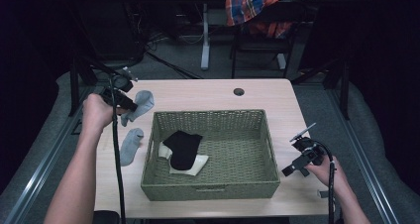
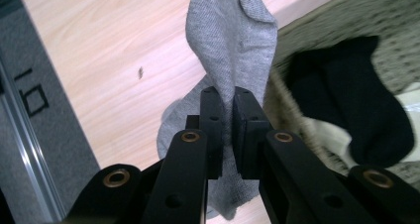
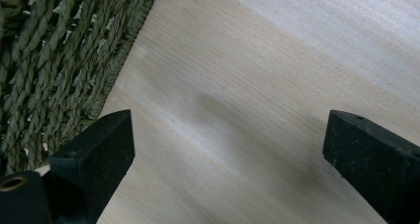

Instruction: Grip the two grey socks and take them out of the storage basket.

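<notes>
Left gripper [image 1: 130, 105] clamped on a grey sock [image 1: 140, 104], jaws pressed together on the fabric as seen in the left gripper view [image 2: 231, 85]; sock held at about 10 o'clock from the woven basket [image 1: 210, 188], just beyond its far-left corner, above the light wooden table [image 1: 208, 92]. Second grey sock [image 1: 131, 144] lying flat on the table at 9 o'clock from the basket, just beside its left wall, at 6 o'clock from the held sock. Inside the basket, toward its left half: one black sock [image 1: 183, 148] resting on top of a white sock [image 1: 190, 165]. Right gripper [image 1: 288, 172] at 3 o'clock from the basket, near its right wall, jaws spread wide apart with nothing between them; bare tabletop visible between the two black jaws in the right gripper view, basket weave [image 3: 59, 60] at 10 o'clock. Cable grommet hole [image 1: 238, 91] in the table at 12 o'clock from the basket.
</notes>
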`<action>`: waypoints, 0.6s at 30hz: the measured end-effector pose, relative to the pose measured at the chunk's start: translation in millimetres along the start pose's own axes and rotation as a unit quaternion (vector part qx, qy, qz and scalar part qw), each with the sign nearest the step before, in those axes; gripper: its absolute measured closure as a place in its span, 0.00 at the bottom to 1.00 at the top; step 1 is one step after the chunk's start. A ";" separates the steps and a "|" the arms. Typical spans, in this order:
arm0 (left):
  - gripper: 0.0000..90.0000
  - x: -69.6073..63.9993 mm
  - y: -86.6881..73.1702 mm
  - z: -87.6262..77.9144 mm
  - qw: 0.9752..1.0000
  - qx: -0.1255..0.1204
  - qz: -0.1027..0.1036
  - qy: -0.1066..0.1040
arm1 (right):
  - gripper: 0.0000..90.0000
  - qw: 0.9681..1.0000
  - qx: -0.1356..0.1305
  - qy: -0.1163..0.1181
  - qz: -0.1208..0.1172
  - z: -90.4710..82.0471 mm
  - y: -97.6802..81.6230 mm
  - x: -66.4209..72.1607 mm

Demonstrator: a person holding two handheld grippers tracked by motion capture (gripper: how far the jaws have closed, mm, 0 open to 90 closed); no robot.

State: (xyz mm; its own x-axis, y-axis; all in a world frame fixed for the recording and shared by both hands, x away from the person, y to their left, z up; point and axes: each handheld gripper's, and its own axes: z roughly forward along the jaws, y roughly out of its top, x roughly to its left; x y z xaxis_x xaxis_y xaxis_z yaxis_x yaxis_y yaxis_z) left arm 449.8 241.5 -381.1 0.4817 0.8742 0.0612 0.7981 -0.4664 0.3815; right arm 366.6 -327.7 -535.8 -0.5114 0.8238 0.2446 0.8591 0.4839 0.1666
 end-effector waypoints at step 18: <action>0.93 22.3 -80.2 58.1 0.997 0.022 -0.077 -0.019 | 0.06 1.000 -0.011 0.003 0.013 2.4 -0.6 2.5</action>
State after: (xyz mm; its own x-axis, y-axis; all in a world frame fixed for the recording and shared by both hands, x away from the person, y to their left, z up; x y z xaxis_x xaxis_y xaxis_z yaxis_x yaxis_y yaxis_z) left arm 417.6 290.5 -464.0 0.3646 0.9307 -0.0301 0.8787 -0.3332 0.3420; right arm 364.8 -325.2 -537.6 -0.4894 0.8340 0.2546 0.8713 0.4558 0.1818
